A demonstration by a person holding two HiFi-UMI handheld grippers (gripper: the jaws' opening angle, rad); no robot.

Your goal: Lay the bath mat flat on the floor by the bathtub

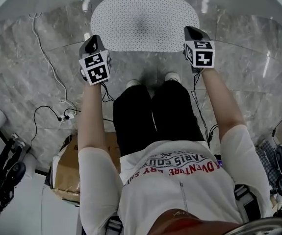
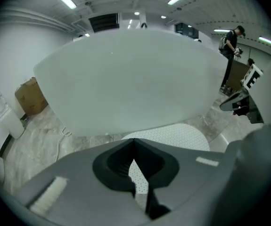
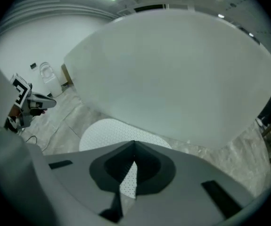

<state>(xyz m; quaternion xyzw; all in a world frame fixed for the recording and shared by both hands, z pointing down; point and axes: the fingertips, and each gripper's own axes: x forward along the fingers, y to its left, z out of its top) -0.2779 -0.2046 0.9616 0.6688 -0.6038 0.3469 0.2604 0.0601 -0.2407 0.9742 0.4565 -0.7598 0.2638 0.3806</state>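
Shirt (image 1: 180, 190) print at lower centre, upside down and partly creased: only "DVENTURE" and "ARIS" are legible. Box (image 1: 68, 173) at lower left, half hidden behind the arm. Left gripper (image 1: 92, 45) and right gripper (image 1: 193, 33), mid-frame, have their jaws together with nothing between them. Both are held clear above the floor (image 1: 23, 82). Mat (image 1: 144, 23) lies flat at upper centre, just beside the tub (image 2: 126, 74) — tub cut off by the top edge.
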